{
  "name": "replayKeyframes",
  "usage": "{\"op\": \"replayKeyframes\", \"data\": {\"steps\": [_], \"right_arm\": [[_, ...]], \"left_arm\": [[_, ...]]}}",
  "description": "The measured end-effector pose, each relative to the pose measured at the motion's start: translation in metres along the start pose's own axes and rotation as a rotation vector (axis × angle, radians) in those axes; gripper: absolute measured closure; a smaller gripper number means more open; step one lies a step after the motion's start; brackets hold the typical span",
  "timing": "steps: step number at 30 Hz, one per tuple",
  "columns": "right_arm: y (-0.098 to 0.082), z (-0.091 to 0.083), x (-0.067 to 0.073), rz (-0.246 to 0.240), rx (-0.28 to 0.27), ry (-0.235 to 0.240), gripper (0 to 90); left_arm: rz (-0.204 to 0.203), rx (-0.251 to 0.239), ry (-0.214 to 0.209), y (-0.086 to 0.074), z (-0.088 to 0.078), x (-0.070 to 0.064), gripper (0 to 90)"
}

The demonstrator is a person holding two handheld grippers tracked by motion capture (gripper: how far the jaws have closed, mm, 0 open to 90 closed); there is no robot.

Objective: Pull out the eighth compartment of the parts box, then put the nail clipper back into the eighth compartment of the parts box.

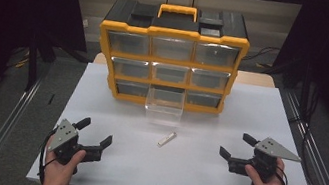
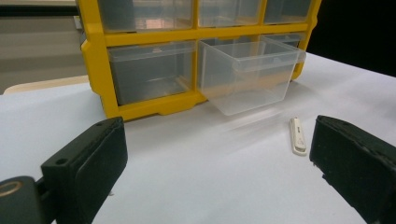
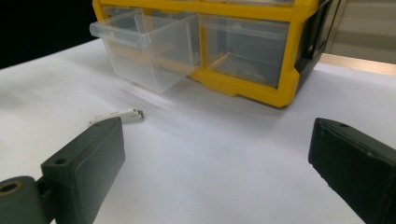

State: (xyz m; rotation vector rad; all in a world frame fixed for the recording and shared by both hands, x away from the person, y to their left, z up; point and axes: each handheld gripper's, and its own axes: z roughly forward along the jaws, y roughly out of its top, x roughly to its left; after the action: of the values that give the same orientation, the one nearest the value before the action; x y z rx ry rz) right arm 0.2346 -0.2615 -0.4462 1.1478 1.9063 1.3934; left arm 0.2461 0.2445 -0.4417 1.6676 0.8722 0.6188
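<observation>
A yellow and black drawer cabinet (image 1: 171,53) stands at the back of the white table (image 1: 188,177). Its bottom middle clear drawer (image 1: 165,106) is pulled out toward me and looks empty (image 2: 247,74) (image 3: 140,51). A small white stick-shaped object (image 1: 167,139) lies on the table in front of the drawer (image 2: 297,135) (image 3: 119,115). My left gripper (image 1: 95,131) rests at the front left, open, with nothing between its jaws. My right gripper (image 1: 236,146) rests at the front right, also open and holding nothing.
The cabinet has several clear drawers in three rows, the others pushed in, and an orange handle (image 1: 178,11) on top. Metal rails (image 1: 313,163) run along both sides of the table. Dark curtains flank the scene.
</observation>
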Motion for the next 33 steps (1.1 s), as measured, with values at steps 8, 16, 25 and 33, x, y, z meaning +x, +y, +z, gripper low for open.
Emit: {"op": "replayKeyframes", "data": {"steps": [8,16,25,33], "right_arm": [[-0.009,-0.020,-0.005,0.021,0.002,-0.037,3.4],[-0.007,-0.007,-0.002,0.031,0.013,0.004,3.6],[-0.004,0.004,0.002,0.040,0.091,0.107,5.1],[-0.006,0.013,0.005,0.060,0.161,0.207,4.0]], "left_arm": [[0.008,0.003,-0.001,-0.001,0.002,0.001,4.2],[-0.002,0.003,-0.009,-0.001,0.005,-0.001,4.2],[0.001,0.012,-0.020,-0.003,0.007,0.002,4.2],[-0.004,0.014,-0.016,-0.002,0.007,0.001,4.2]]}}
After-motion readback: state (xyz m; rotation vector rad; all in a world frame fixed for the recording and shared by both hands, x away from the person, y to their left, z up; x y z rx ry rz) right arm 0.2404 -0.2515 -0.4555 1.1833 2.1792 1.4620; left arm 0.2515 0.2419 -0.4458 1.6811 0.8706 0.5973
